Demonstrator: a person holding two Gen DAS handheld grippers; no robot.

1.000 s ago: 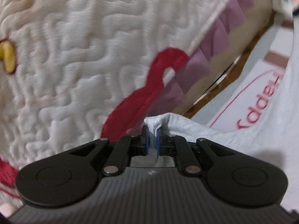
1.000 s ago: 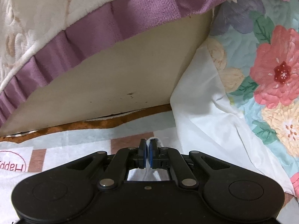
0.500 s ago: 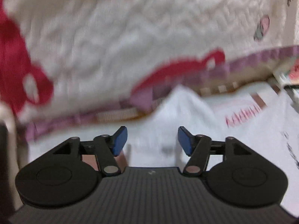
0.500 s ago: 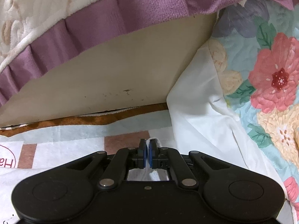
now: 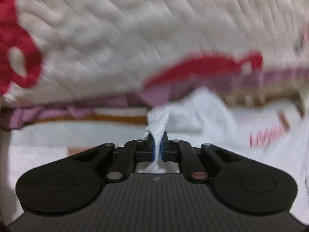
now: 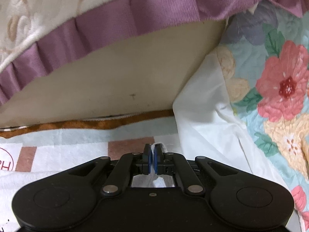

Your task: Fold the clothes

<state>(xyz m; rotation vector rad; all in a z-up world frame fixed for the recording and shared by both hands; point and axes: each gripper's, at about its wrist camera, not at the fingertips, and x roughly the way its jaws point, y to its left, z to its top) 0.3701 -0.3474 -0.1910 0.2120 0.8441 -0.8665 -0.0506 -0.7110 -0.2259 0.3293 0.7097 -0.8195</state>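
Observation:
A white garment (image 5: 204, 114) lies bunched on a pale patterned blanket (image 5: 48, 135). My left gripper (image 5: 158, 142) is shut on a pinched fold of the white garment, which rises in a peak just beyond the blue pads (image 5: 152, 148). The left wrist view is blurred. In the right wrist view my right gripper (image 6: 152, 155) is shut on a thin white edge of the garment (image 6: 159, 146), low over the blanket (image 6: 67, 145). Most of the garment is hidden behind the right gripper's body.
A cream quilt with red shapes and a purple ruffle (image 5: 119, 44) hangs close ahead of the left gripper. The same purple ruffle (image 6: 115, 19) overhangs a beige panel (image 6: 119, 77). A white cloth (image 6: 208, 116) and floral quilt (image 6: 280, 81) stand at the right.
My left gripper let go of the garment, opened wide, swung sideways with a roll, and has shut again on a new fold. The right gripper kept its grip and barely moved.

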